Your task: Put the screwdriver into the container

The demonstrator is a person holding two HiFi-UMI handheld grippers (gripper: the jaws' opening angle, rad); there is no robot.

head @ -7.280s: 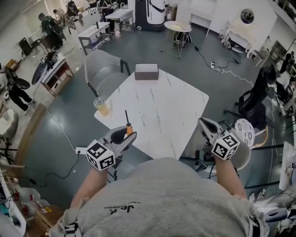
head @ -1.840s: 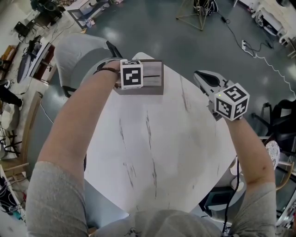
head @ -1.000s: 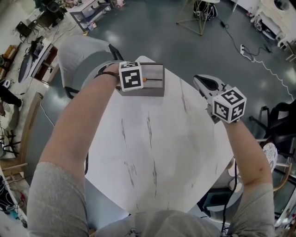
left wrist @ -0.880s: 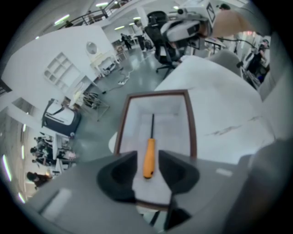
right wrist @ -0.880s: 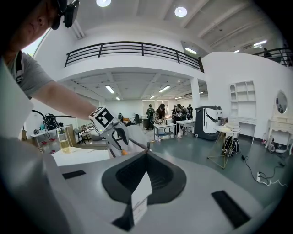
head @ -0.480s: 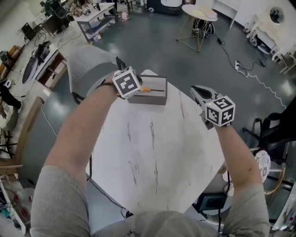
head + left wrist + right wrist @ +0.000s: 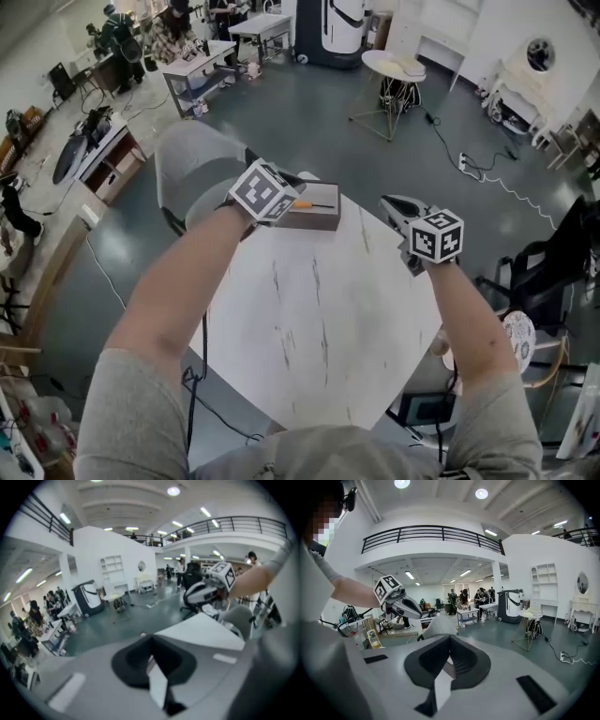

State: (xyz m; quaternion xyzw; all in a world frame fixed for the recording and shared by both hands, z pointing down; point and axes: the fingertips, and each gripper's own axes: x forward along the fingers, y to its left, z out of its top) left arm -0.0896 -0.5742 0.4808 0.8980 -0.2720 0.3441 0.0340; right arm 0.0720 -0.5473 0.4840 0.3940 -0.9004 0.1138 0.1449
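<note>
Seemingly, the orange-handled screwdriver (image 7: pixel 302 203) is being kept in the grey rectangular container (image 7: pixel 321 221). Jaws of the left gripper (image 7: pixel 151 639) and right gripper (image 7: pixel 450 641) are being held together, empty; only withdrawal is being called for.

Looks like a big open robotics lab or studio space, definitely not someone's home. It's a double-height hall with a mezzanine railing (image 7: pixel 431 531) running round the upper level, round ceiling lights (image 7: pixel 481 493) and a shiny grey-green floor (image 7: pixel 309 112). There are workbenches (image 7: pixel 202 70) off to one side with people (image 7: pixel 141 33) gathered near them, a tall white and black machine (image 7: pixel 333 28) at the far end, and a power strip (image 7: pixel 462 161) with its cable trailing over the floor. Some showroom-ish furniture too: a white marble-look table (image 7: pixel 319 328), a grey chair (image 7: pixel 192 169), a small round table (image 7: pixel 392 64) and white shelves (image 7: pixel 539 581)
</note>
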